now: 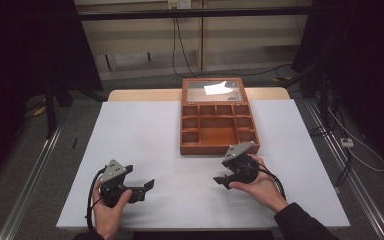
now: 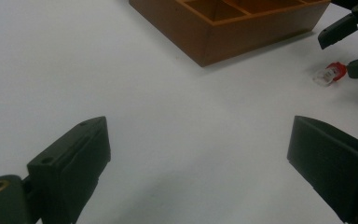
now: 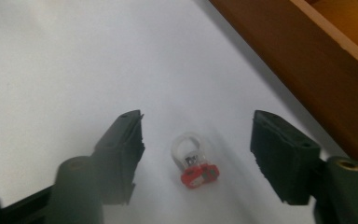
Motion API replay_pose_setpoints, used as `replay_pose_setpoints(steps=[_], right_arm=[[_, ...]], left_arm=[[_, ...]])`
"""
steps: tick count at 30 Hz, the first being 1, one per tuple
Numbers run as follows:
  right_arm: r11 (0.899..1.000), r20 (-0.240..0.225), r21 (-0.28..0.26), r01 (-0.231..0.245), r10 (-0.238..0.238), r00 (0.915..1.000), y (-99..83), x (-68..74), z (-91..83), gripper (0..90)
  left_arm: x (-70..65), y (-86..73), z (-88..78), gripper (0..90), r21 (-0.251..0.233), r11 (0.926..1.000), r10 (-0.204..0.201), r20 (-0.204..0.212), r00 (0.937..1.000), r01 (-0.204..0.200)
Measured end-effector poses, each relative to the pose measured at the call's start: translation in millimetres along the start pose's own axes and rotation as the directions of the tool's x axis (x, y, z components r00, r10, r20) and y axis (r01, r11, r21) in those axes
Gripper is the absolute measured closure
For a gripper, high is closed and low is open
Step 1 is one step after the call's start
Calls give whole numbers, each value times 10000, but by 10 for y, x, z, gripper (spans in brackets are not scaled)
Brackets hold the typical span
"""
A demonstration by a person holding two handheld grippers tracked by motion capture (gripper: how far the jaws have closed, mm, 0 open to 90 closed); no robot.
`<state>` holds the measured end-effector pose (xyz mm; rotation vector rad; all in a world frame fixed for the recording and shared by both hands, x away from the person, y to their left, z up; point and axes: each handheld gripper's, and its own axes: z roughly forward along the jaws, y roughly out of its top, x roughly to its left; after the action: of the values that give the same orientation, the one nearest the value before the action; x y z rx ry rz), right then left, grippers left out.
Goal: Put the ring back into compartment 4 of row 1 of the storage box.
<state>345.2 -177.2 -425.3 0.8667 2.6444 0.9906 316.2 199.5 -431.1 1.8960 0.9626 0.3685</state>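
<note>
A small ring [image 3: 193, 161] with a clear band and a red top lies on the white table, just in front of the wooden compartment box [image 1: 219, 148]. My right gripper [image 3: 196, 122] straddles the ring with a jaw on either side and a gap between each pad and the ring, so it stands open. In the high view the right gripper [image 1: 220, 181] sits near the box's front right corner, held in a hand. My left gripper [image 1: 146, 191] rests at the front left, wide open, with nothing between its jaws. From the left gripper view the ring [image 2: 328, 73] shows far off, beside the right gripper [image 2: 349, 49].
The box [image 2: 242, 37] has several empty compartments, and its glass lid [image 1: 213, 89] lies open behind it. The white table top [image 1: 145, 140] spreads left of the box. Cables trail on the floor to the right [image 1: 360, 150].
</note>
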Motion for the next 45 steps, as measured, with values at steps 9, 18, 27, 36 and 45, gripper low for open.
replay_pose_setpoints(steps=[9,18,27,36,45], right_arm=[[9979,45,490,432,-435,9990,-35,-25,60,470],[9951,-51,751,647,-645,9979,-52,-20,66,501],[9922,-107,1018,715,-708,9974,-101,-37,108,565],[9926,-117,1078,566,-556,9984,-96,-52,110,655],[9938,-119,1085,246,-235,9997,-100,-59,115,684]], left_arm=[[-2,3,7,57,96,9999,109,101,9999,-110],[7,3,2,57,96,9999,78,88,9999,-79],[11,3,0,58,92,9999,71,94,9999,-72],[13,4,1,57,85,9999,78,86,9999,-79],[17,3,-3,57,35,10000,11,54,10000,-11]])
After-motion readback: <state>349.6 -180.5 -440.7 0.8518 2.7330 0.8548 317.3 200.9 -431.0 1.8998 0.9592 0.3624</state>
